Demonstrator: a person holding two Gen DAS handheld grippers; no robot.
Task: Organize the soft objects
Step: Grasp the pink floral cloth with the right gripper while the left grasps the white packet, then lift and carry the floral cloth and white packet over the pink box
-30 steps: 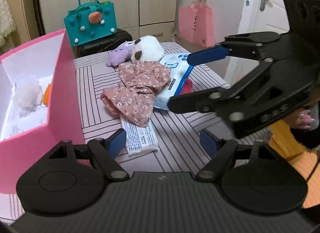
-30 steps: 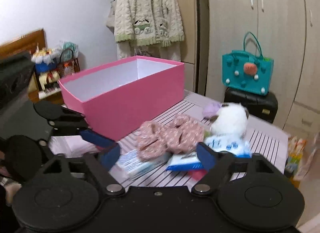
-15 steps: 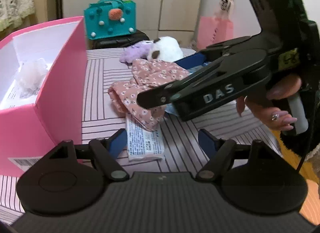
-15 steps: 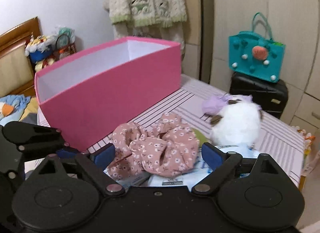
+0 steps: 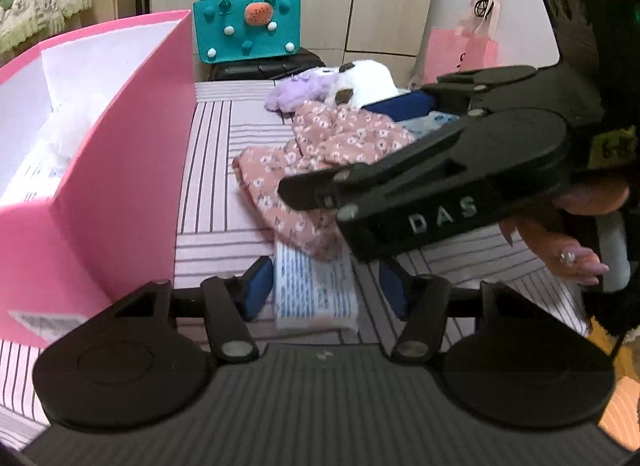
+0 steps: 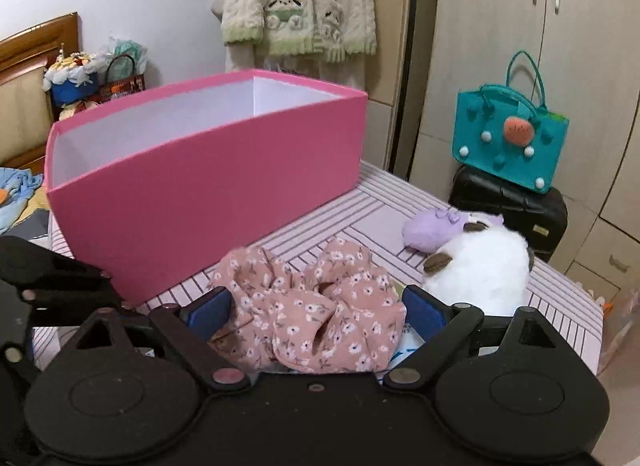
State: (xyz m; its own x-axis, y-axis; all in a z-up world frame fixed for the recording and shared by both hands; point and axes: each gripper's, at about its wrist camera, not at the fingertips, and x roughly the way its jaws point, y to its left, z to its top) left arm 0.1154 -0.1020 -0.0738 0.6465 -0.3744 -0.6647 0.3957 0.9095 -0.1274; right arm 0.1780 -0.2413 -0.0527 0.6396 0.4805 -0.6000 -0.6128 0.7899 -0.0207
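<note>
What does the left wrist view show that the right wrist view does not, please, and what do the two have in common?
Only the left wrist view shows the inside of the pink box with white items lying in it, the white tissue pack between the closing jaws of the left gripper, a pink paper bag, and a hand carrying the right gripper.

Only the right wrist view shows the hanging knit cardigan and the headboard.

Both show the floral cloth, white plush, purple plush and teal bag.
</note>
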